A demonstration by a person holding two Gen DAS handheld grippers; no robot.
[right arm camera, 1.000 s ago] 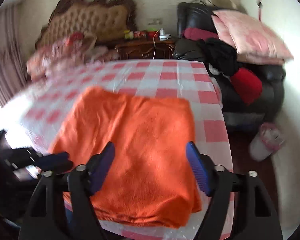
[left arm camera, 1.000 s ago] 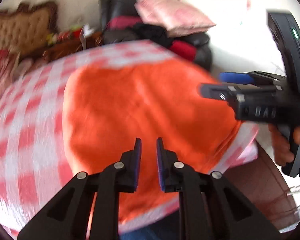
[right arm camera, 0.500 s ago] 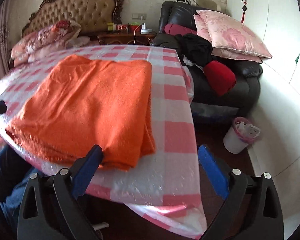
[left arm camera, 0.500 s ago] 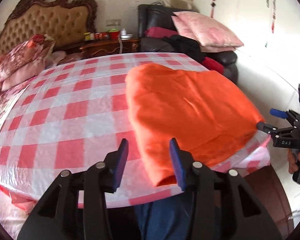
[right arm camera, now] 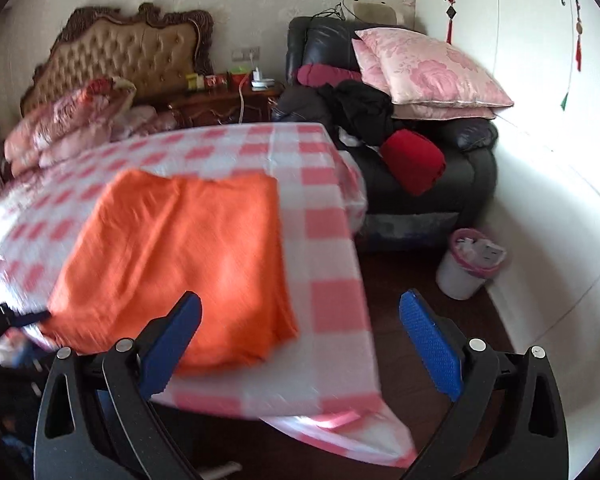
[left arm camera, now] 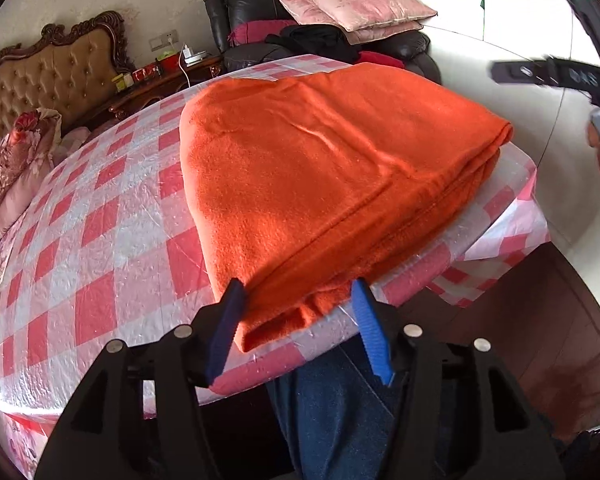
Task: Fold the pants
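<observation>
Folded orange pants (left arm camera: 332,184) lying at near edge of checked table (left arm camera: 100,240), left gripper (left arm camera: 300,320) jaws just opening, astride pants corner, pads clear, right gripper (right arm camera: 300,344) spread wide, empty

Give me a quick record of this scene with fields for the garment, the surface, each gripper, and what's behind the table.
garment: orange pants, folded into a layered stack, near the table's front edge
surface: table under a red-and-white checked cloth
left gripper: open, jaws just widened, straddling the stack's near corner, pads not pressing
right gripper: open wide, nothing between its jaws
background: tufted headboard, dark armchair with pink pillows, bin
</observation>
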